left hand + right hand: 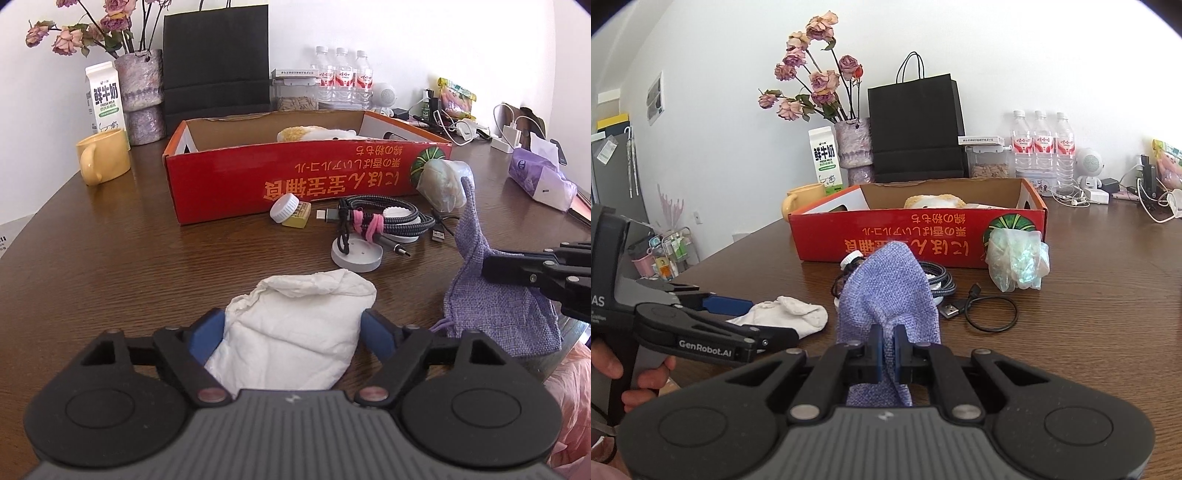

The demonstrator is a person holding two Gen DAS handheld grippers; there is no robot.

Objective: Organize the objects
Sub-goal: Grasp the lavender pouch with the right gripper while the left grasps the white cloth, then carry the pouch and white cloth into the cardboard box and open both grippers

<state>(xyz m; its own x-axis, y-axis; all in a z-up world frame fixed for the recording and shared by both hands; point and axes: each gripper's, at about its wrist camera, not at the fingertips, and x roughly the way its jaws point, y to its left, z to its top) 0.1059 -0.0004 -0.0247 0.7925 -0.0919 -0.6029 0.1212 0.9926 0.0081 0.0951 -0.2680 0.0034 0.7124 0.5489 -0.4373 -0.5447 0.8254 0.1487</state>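
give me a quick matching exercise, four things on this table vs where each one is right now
Things:
1. purple pouch
2. white cloth
3. plush toy
4. yellow mug

Places:
A. inside the red box
B. clamped in the right gripper
C. beside the milk carton
D. between the left gripper's blue pads

Pairs: 1-B, 2-D, 3-A, 4-C

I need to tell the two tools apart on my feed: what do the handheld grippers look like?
Both look alike: the left gripper and right gripper have black linkage arms with silver pivot pins, blue finger pads, round black discs either side and a ribbed grey body. Seen from the right wrist view, the left gripper's side carries white "GenRobot.AI" lettering. No cables or sleeves are visible.
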